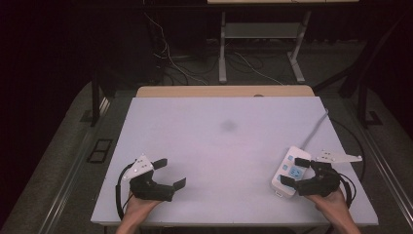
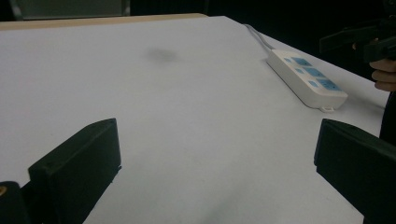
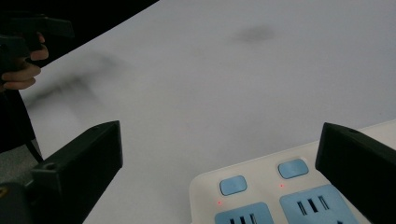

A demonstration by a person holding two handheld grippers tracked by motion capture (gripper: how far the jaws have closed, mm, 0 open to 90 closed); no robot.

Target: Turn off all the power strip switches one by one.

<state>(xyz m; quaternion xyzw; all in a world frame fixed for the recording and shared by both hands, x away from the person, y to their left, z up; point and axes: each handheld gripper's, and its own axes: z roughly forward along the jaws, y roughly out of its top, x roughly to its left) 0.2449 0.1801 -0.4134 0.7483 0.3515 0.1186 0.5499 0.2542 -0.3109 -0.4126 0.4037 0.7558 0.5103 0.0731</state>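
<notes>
1. A broad white rectangular tabletop [image 1: 224,141] bears a faint dark smudge [image 1: 229,126].
2. A white plastic power strip with blue sockets [image 1: 290,171] lies near the right edge.
3. The black left gripper [image 1: 171,173] hovers, jaws spread, empty.
4. The black right gripper [image 1: 294,171] straddles the strip, jaws spread.

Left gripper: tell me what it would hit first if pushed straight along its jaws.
Likely nothing on the table: the left gripper is open and points across bare white tabletop. The power strip lies off to the side of that line, though depth is hard to judge.
</notes>
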